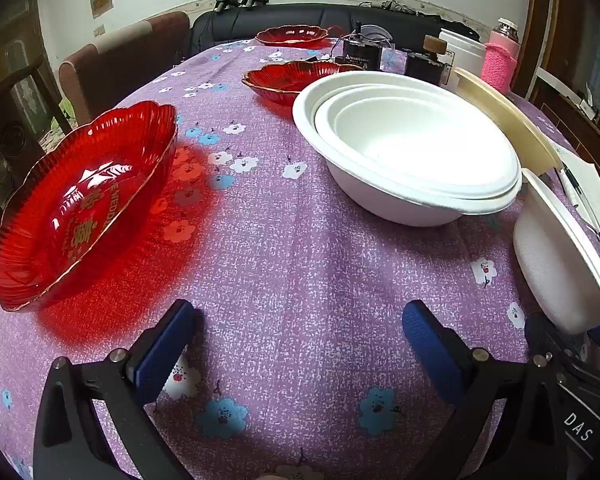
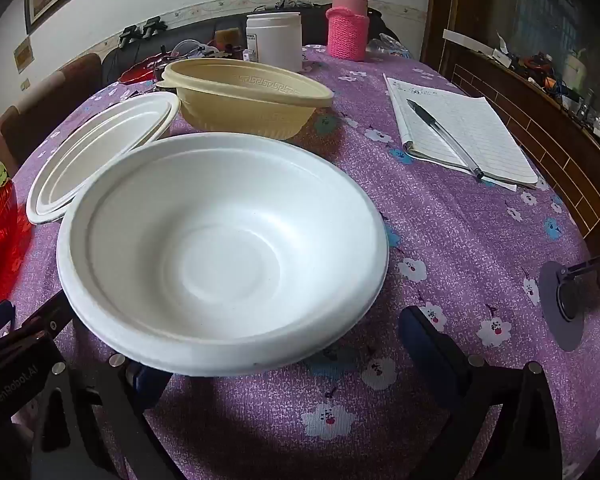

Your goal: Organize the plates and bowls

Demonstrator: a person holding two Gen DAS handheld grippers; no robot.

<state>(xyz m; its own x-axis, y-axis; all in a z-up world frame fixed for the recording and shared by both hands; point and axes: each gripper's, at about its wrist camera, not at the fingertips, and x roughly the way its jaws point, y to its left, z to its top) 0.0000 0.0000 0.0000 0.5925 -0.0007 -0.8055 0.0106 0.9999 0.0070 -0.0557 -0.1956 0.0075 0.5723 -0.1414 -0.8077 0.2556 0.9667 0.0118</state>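
My left gripper [image 1: 300, 340] is open over bare purple cloth, with nothing between its blue fingers. A red glass dish [image 1: 80, 200] lies to its front left, and two more red dishes [image 1: 296, 76] sit farther back. A stack of white bowls [image 1: 412, 148] stands ahead on the right, seen again in the right wrist view as the stack of white bowls [image 2: 104, 148]. My right gripper [image 2: 292, 360] is open too. A single white bowl [image 2: 220, 248] sits just in front of it, and the bowl's near rim covers the left finger. A cream bowl [image 2: 248, 104] stands behind.
A notebook [image 2: 460, 132] with a pen [image 2: 440, 132] lies at the right. At the far edge stand a white jar [image 2: 274, 40], a bottle in a pink knitted sleeve [image 2: 348, 28] and black electronics [image 1: 360, 54]. Chairs stand beyond the table's left side.
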